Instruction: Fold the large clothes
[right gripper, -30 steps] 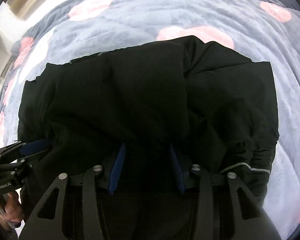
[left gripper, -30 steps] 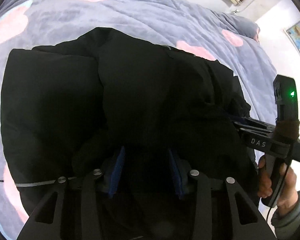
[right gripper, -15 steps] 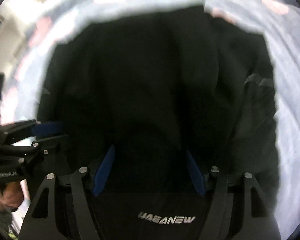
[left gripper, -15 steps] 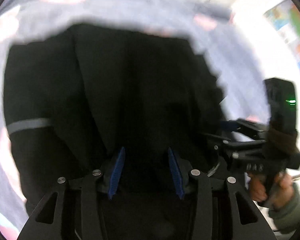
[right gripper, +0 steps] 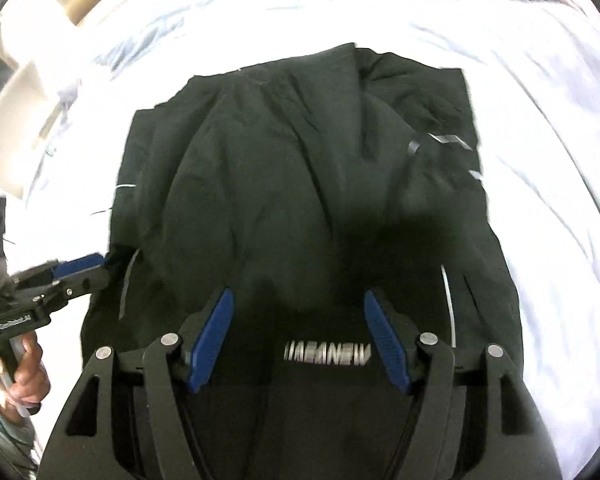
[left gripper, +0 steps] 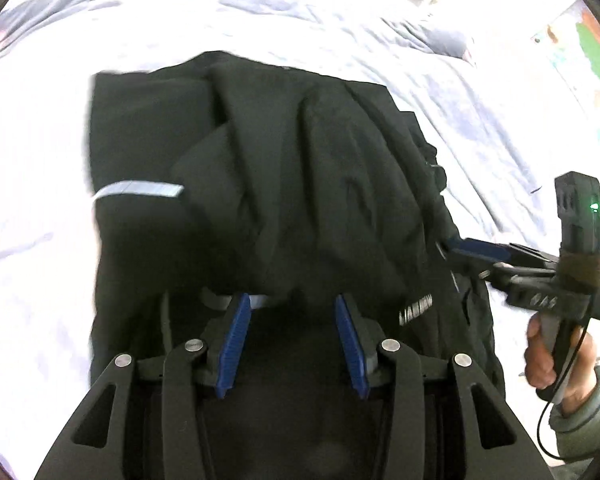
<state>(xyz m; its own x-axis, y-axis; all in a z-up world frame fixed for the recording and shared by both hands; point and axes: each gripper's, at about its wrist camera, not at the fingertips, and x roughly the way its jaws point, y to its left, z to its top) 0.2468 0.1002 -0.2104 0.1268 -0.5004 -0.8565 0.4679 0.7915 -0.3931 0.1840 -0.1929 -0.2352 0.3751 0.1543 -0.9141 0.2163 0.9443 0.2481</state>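
Observation:
A large black jacket (left gripper: 300, 184) with grey reflective stripes and white lettering lies bunched on a bed; it also fills the right wrist view (right gripper: 292, 184). My left gripper (left gripper: 292, 304) hovers over its near part with the blue fingers apart and nothing between them. My right gripper (right gripper: 298, 300) is open wider, just above the white lettering (right gripper: 327, 354). The right gripper also shows in the left wrist view (left gripper: 476, 250) at the jacket's right edge. The left gripper shows in the right wrist view (right gripper: 80, 266) at the jacket's left edge.
The pale bedcover (left gripper: 440, 92) surrounds the jacket and is washed out by bright light. A colourful poster (left gripper: 596, 60) hangs on the wall at far right. White shelving (right gripper: 8, 92) stands at far left in the right wrist view.
Both grippers have pulled back and risen from the jacket. The right fingers have spread wider, and the lettering has come into view. The bedcover now looks overexposed.

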